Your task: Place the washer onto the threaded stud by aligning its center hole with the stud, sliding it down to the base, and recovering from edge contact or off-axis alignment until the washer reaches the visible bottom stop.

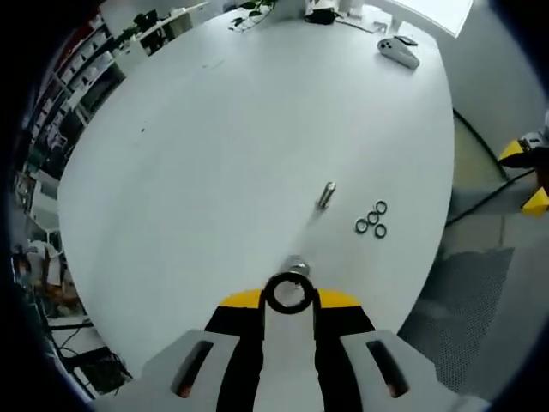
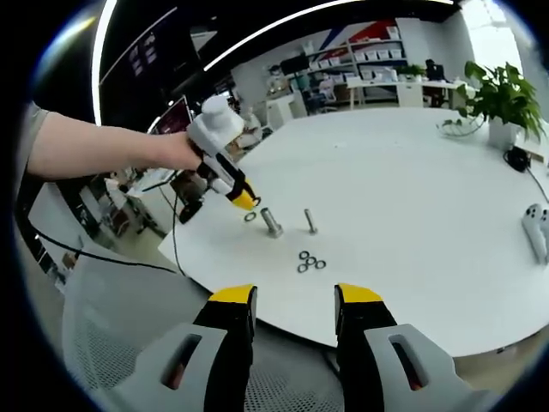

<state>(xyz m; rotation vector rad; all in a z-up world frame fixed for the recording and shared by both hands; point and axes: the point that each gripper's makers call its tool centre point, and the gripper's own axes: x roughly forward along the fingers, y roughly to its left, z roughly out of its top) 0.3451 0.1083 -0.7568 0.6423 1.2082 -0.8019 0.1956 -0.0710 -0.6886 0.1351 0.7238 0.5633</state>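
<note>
Closest in the left gripper view, my left tool point(image 1: 290, 302) is clamped on a dark washer point(image 1: 289, 293), its yellow tips pinching the ring from both sides just above a short threaded stud point(image 1: 297, 265) standing on the white tabletop point(image 1: 214, 146). I cannot tell whether the ring touches the stud's top. Past that stands a second, thinner stud point(image 1: 326, 195), and just beside it a small cluster of spare washers point(image 1: 372, 219). Further off, near the tabletop's far edge, lie a white controller point(image 1: 398, 51) and a potted plant point(image 1: 250, 12).

From the right gripper view, my right tool point(image 2: 294, 299) hangs off the tabletop's near edge with its jaws apart and nothing between them. Beyond it I see the loose washers, both studs, one more ring point(image 2: 250, 217) lying flat, and the left tool held by a hand point(image 2: 176, 151). At the back the room opens onto shelving point(image 2: 377, 53), desks and a leafy plant point(image 2: 497, 94); grey mesh fabric point(image 2: 111, 326) lies below the tabletop edge.
</note>
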